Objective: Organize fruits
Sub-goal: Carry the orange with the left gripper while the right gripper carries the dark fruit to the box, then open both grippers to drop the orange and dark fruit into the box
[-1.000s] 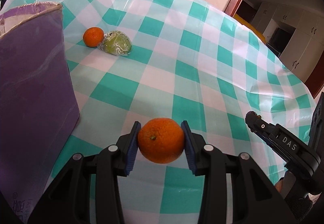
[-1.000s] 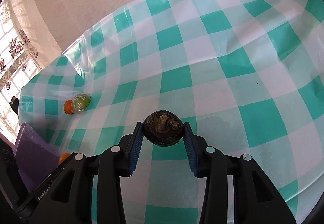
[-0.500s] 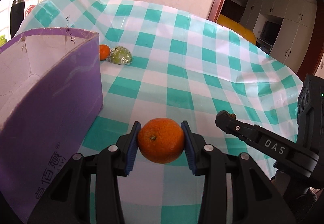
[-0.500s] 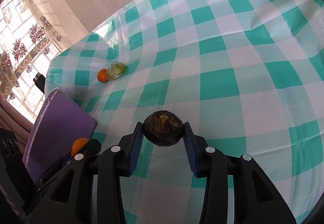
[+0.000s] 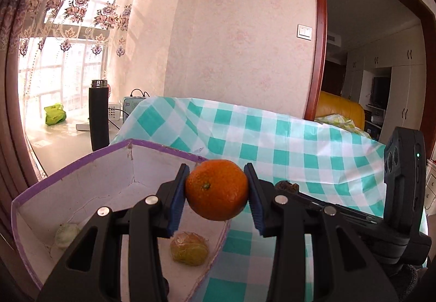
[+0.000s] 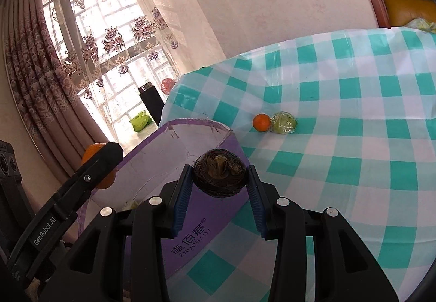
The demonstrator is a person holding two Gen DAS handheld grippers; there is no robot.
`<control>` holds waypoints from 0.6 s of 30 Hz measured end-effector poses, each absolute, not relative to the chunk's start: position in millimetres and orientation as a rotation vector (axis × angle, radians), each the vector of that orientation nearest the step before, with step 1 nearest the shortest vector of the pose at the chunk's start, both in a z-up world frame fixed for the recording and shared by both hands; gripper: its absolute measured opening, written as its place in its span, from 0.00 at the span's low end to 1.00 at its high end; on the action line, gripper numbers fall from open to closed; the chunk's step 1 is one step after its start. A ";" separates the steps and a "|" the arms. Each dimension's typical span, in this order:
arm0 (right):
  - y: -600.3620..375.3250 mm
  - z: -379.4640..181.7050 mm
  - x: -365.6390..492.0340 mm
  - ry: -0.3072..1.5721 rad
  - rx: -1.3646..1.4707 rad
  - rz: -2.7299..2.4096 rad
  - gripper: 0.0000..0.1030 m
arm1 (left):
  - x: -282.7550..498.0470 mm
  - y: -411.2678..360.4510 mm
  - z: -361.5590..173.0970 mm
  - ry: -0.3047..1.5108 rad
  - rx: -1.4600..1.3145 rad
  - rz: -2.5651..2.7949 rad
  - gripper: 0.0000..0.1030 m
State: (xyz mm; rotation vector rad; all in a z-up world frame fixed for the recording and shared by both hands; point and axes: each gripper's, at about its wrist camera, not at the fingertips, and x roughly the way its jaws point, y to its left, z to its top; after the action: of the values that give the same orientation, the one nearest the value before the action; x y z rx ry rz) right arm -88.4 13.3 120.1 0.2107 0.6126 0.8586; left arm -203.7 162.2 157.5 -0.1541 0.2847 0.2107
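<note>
My left gripper [image 5: 217, 194] is shut on an orange [image 5: 216, 190] and holds it above the right rim of the purple box [image 5: 81, 163]. In the box lie a wrapped yellow-green fruit [image 5: 189, 248] and a pale wrapped fruit [image 5: 66, 231]. My right gripper [image 6: 220, 179] is shut on a dark brown fruit [image 6: 220, 176] above the box's near wall [image 6: 188, 236]. The left gripper [image 6: 90, 173] with its orange [image 6: 94, 152] shows at the left of the right wrist view. A small orange [image 6: 261, 122] and a wrapped green fruit [image 6: 284, 122] lie together on the checked tablecloth [image 6: 354, 165].
A black flask [image 5: 98, 113], a green bag [image 5: 54, 113] and small devices stand on the windowsill behind the table. A wall and a doorway lie beyond the table's far edge. The right gripper's body [image 5: 403, 193] is close at the right of the left wrist view.
Both grippers rose and moved left to the purple box, each still holding its fruit. The box's inside now shows.
</note>
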 end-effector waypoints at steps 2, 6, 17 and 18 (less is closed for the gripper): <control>28.7 127.0 -94.1 0.601 0.188 0.894 0.39 | -215.5 176.9 159.7 0.286 -0.159 0.249 0.40; 60.2 137.6 -105.3 0.579 0.116 0.950 0.39 | -239.6 208.0 162.1 0.335 -0.234 0.281 0.40; 145.2 128.7 -127.0 0.629 -0.160 1.019 0.39 | -253.0 276.7 132.6 0.517 -0.201 0.480 0.40; 152.8 125.1 -128.5 0.637 -0.206 1.008 0.39 | -251.3 282.2 129.6 0.537 -0.203 0.487 0.40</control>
State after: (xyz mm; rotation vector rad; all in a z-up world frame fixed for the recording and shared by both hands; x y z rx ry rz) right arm -128.5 152.8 125.1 -0.2064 0.6368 1.0082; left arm -251.3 282.2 129.6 -0.2028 0.5366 0.4869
